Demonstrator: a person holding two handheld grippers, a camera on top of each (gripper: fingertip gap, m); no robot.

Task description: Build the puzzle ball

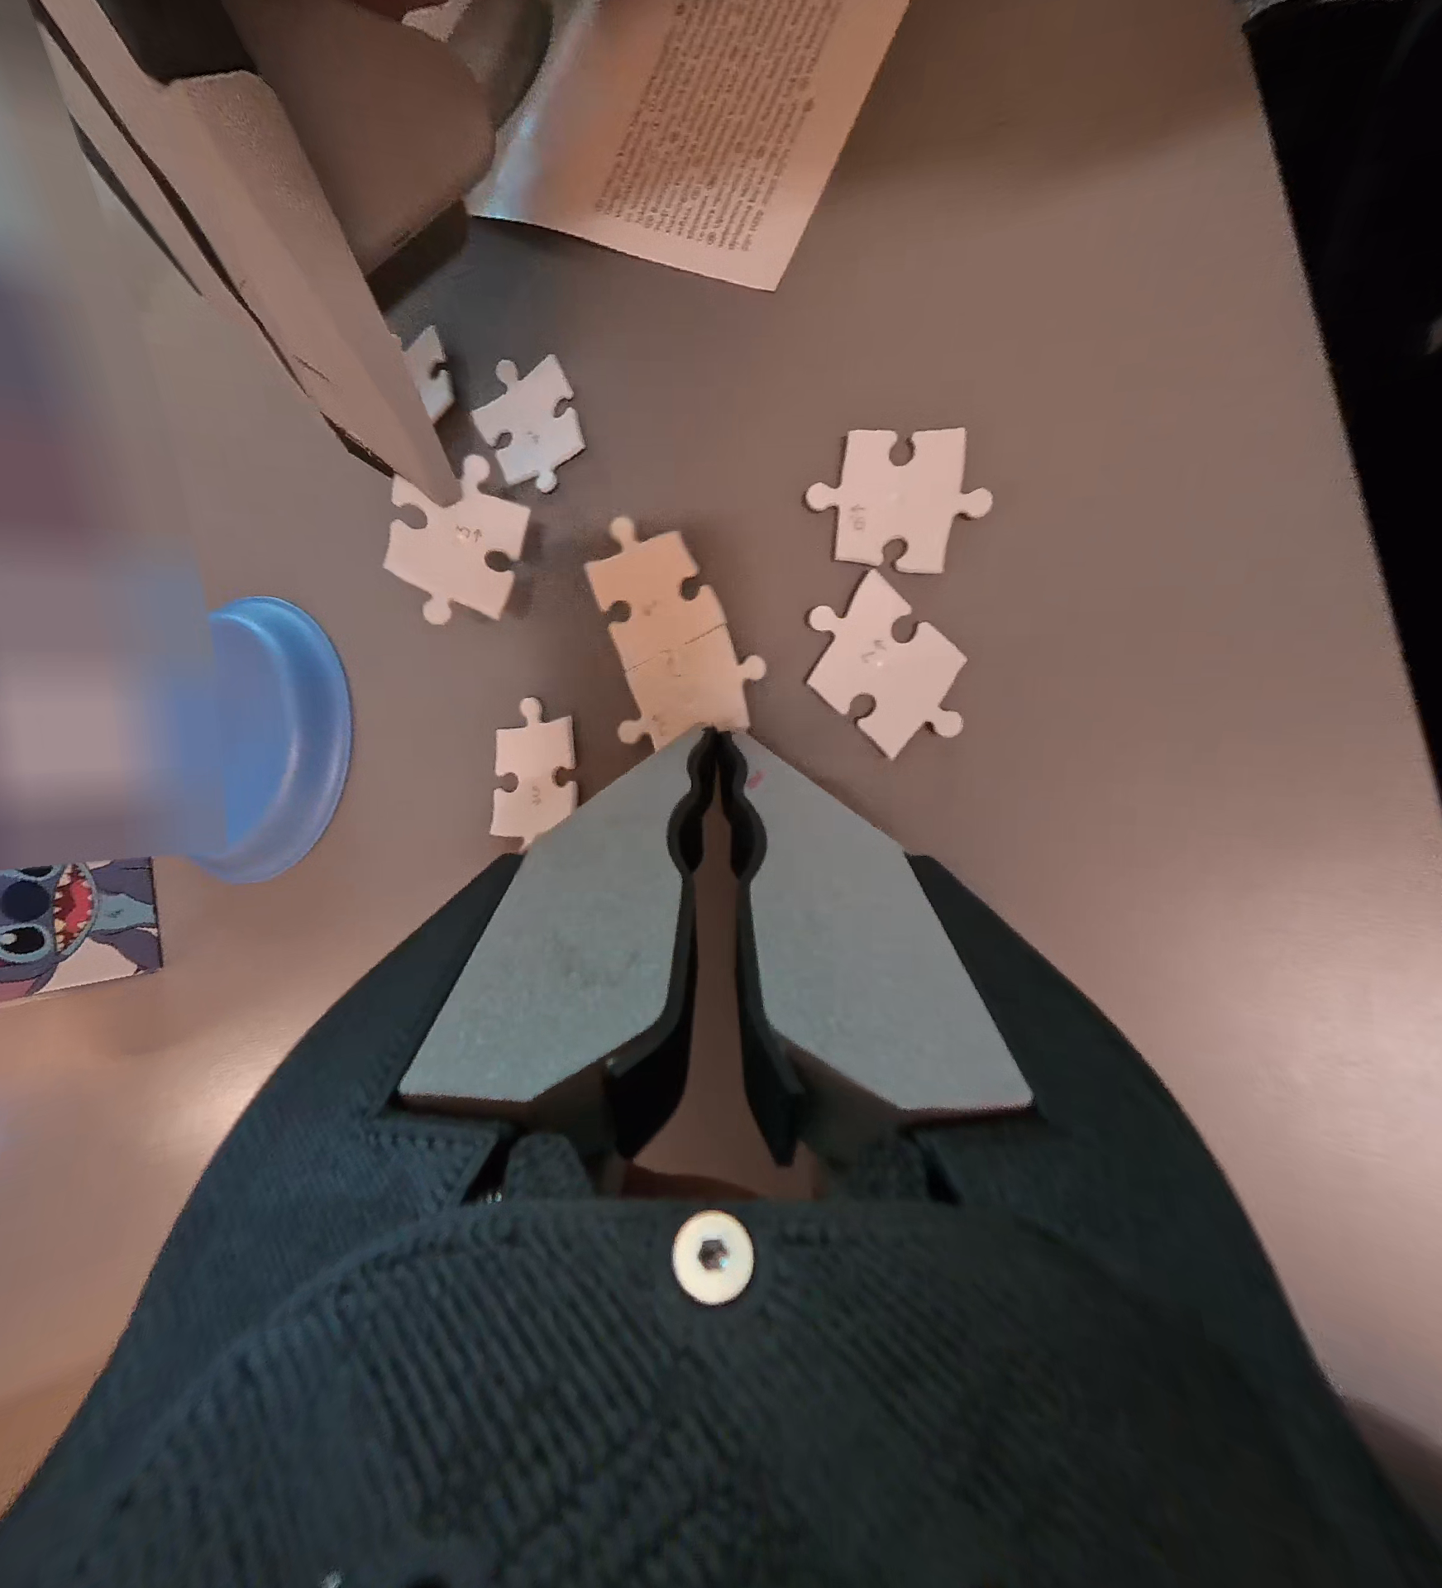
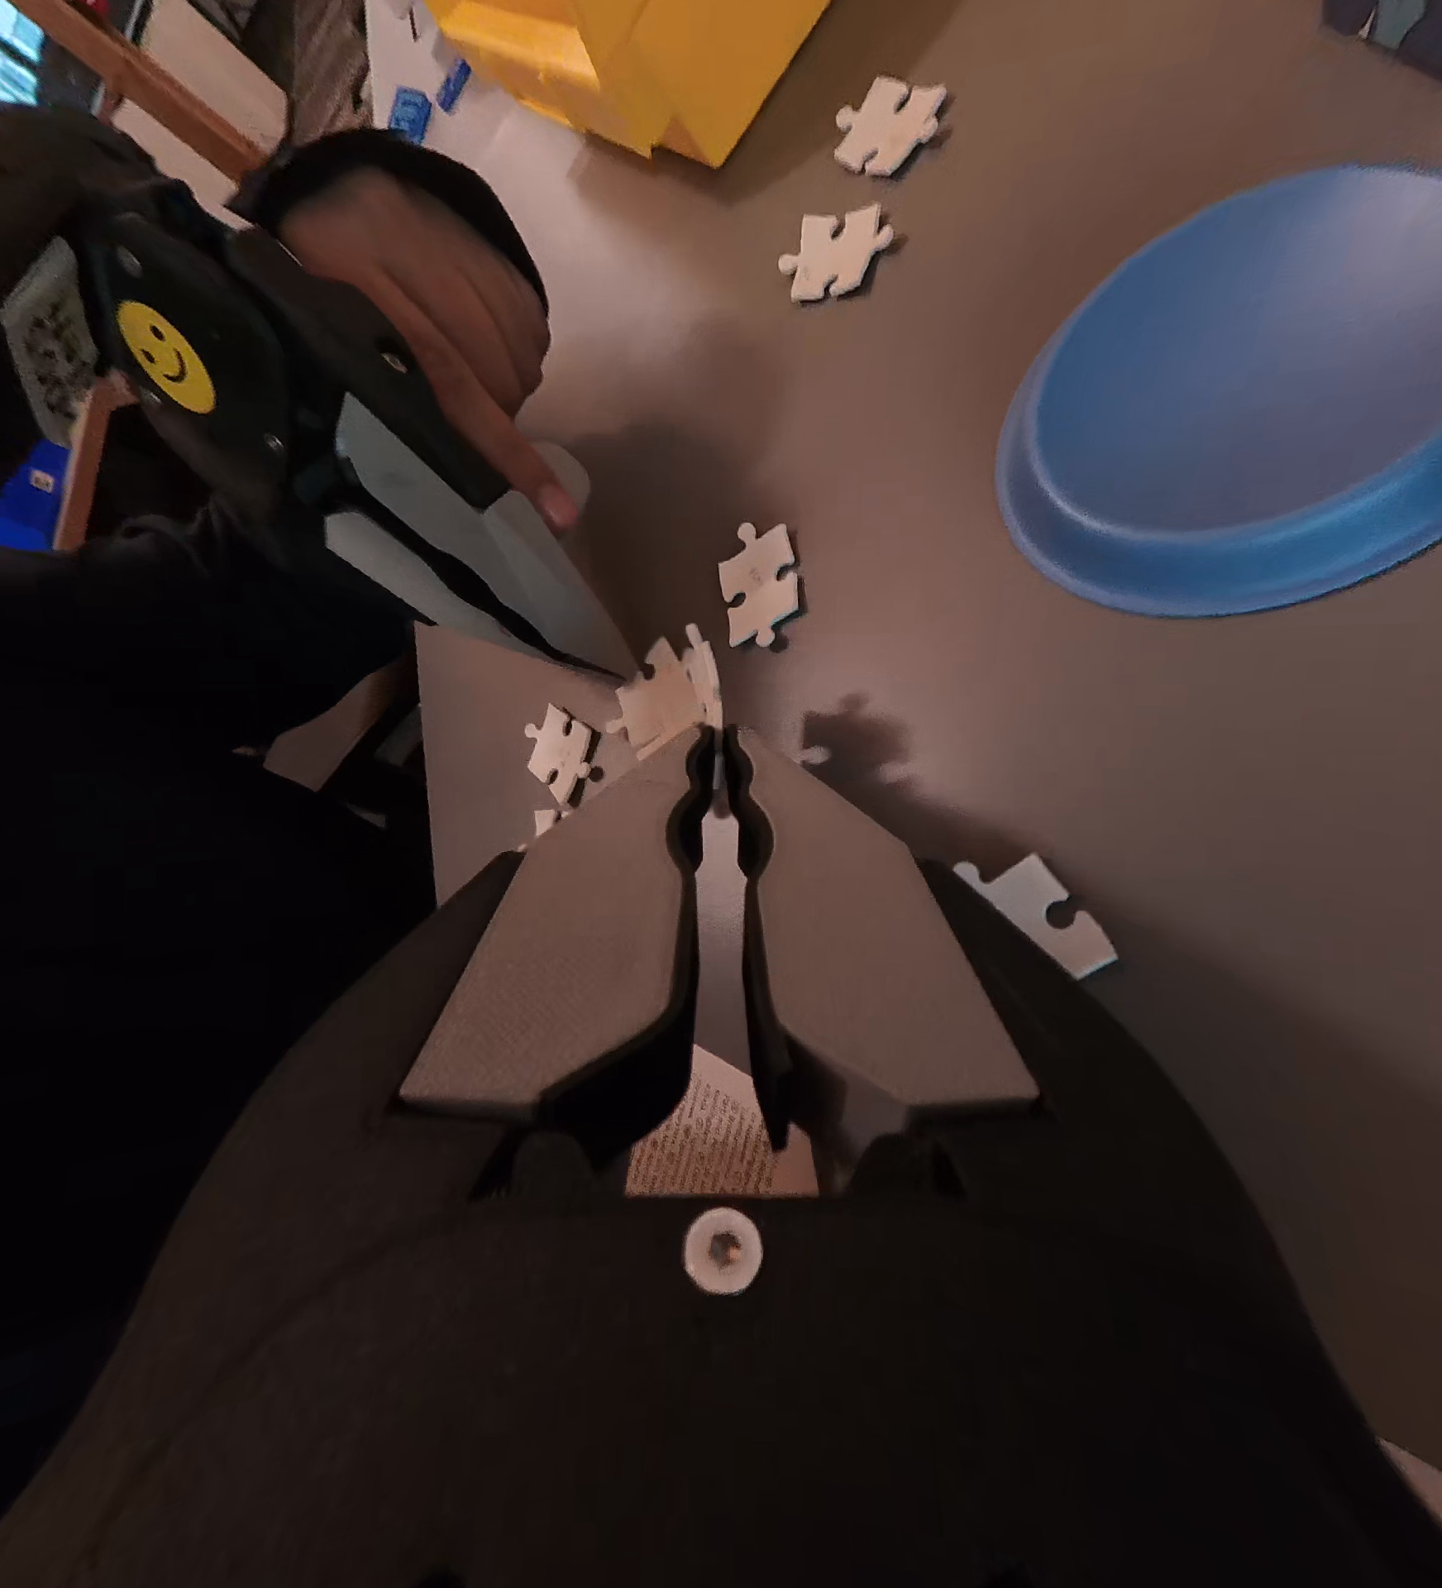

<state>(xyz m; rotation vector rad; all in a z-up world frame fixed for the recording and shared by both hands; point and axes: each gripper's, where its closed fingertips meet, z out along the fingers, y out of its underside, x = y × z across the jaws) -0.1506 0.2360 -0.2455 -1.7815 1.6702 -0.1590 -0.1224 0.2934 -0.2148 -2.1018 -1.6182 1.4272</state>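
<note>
White puzzle pieces lie face down on the brown table (image 1: 1087, 773). My left gripper (image 1: 716, 741) is shut on the near end of a strip of two joined pieces (image 1: 670, 632). It shows in the right wrist view (image 2: 627, 674) coming in from the left, holding that strip (image 2: 657, 696). My right gripper (image 2: 719, 741) is shut on a single piece (image 2: 705, 674), seen nearly edge-on beside the strip. In the left wrist view the right gripper (image 1: 443, 490) comes from the upper left and holds that piece (image 1: 455, 550) just left of the strip, apart from it.
Loose pieces lie around (image 1: 898, 498) (image 1: 885, 662) (image 1: 533, 773) (image 1: 529, 425). A blue dish (image 1: 288, 739) (image 2: 1267, 404) sits upside down left of the pieces. A printed sheet (image 1: 700, 129), a cartoon picture card (image 1: 39, 928) and a yellow box (image 2: 657, 69) are nearby. The table edge runs along the right. The gap from one gripper's tips to the other's is roughly 8 cm. About 9 cm separates my right fingertips from the blue dish (image 1: 288, 739). Seen from the right wrist view (image 2: 1044, 451) as well.
</note>
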